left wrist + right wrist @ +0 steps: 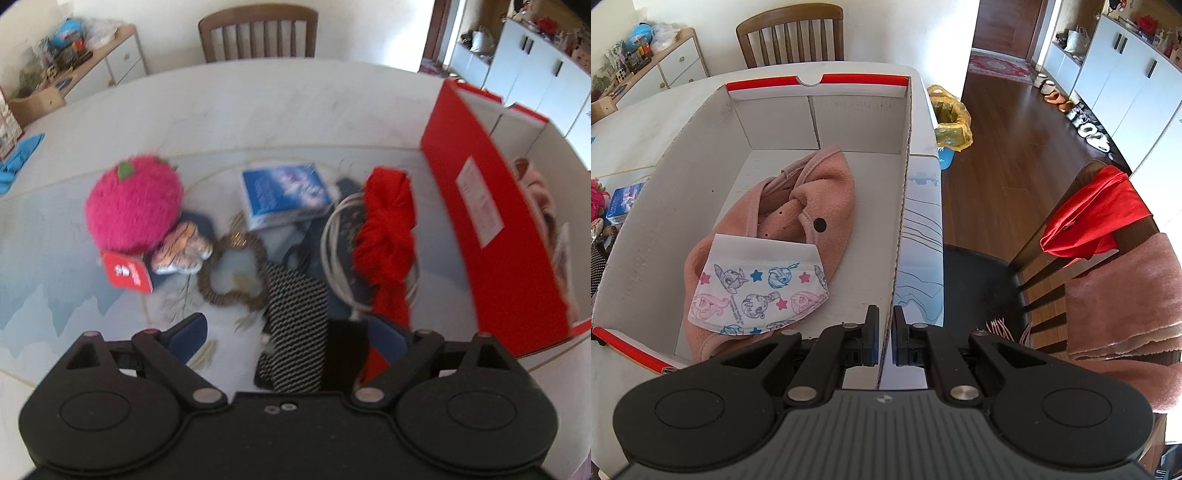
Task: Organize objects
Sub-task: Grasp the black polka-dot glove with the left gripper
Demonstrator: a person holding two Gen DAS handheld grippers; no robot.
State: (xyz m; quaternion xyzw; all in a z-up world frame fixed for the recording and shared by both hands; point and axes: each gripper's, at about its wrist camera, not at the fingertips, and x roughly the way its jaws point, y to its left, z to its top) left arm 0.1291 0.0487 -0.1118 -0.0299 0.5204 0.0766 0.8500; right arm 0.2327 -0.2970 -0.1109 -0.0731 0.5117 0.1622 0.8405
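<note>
The left tool [286, 332] is being held spread wide above a black-and-white cloth [295, 332] on the counter [221, 110], with nothing pinched. The right tool [884, 341] is being pressed together on the box wall [899, 236]. A pink hat [798, 206] and a small diaper [757, 284] are lying inside the box.

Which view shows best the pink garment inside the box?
The right wrist view: the pink garment lies in full sight on the box floor, under a printed diaper. The left wrist view shows only a sliver over the box's red wall.
</note>
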